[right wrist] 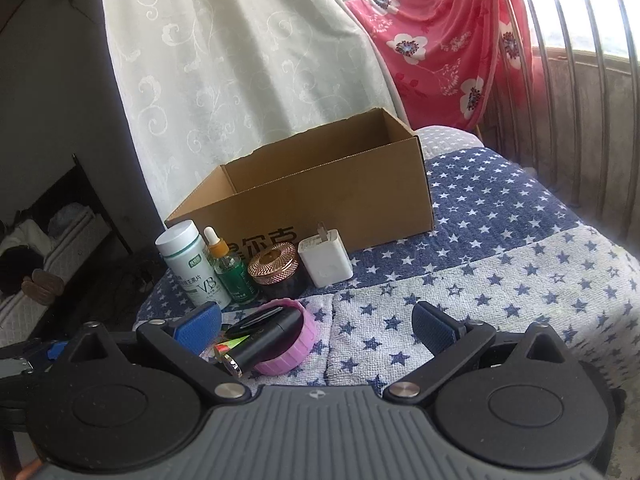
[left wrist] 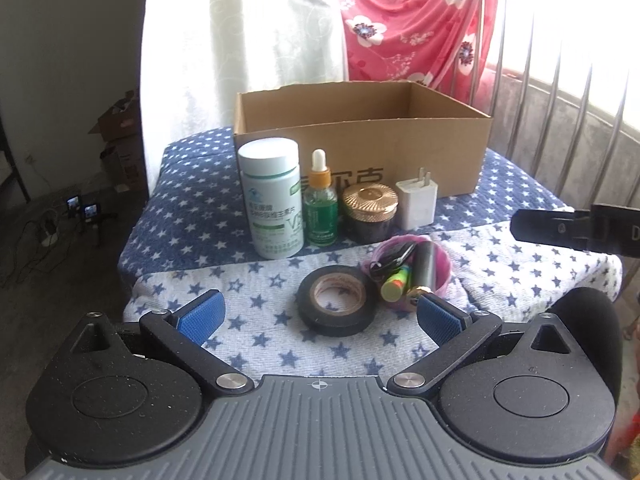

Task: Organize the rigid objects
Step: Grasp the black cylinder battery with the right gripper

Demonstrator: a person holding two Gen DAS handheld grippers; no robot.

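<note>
An open cardboard box (left wrist: 360, 140) (right wrist: 320, 192) stands at the back of the star-patterned bed. In front of it stand a white vitamin bottle (left wrist: 272, 200) (right wrist: 192, 264), a green dropper bottle (left wrist: 320, 204) (right wrist: 232, 272), a gold-lidded dark jar (left wrist: 370, 212) (right wrist: 276, 270) and a white charger plug (left wrist: 416, 200) (right wrist: 326, 260). A black tape roll (left wrist: 338, 300) lies flat between the tips of my open left gripper (left wrist: 320, 318). A pink lid (left wrist: 408, 268) (right wrist: 280, 340) holds a dark tube and small items. My right gripper (right wrist: 318, 326) is open, its left finger beside the pink lid.
A star-patterned cover (left wrist: 520, 272) (right wrist: 500, 280) lies over the bed. A white curtain (right wrist: 240, 80) and a pink floral cloth (left wrist: 412, 28) hang behind. Metal window bars (left wrist: 560, 100) run along the right. Cardboard boxes and cables sit on the floor (left wrist: 80, 200) at left.
</note>
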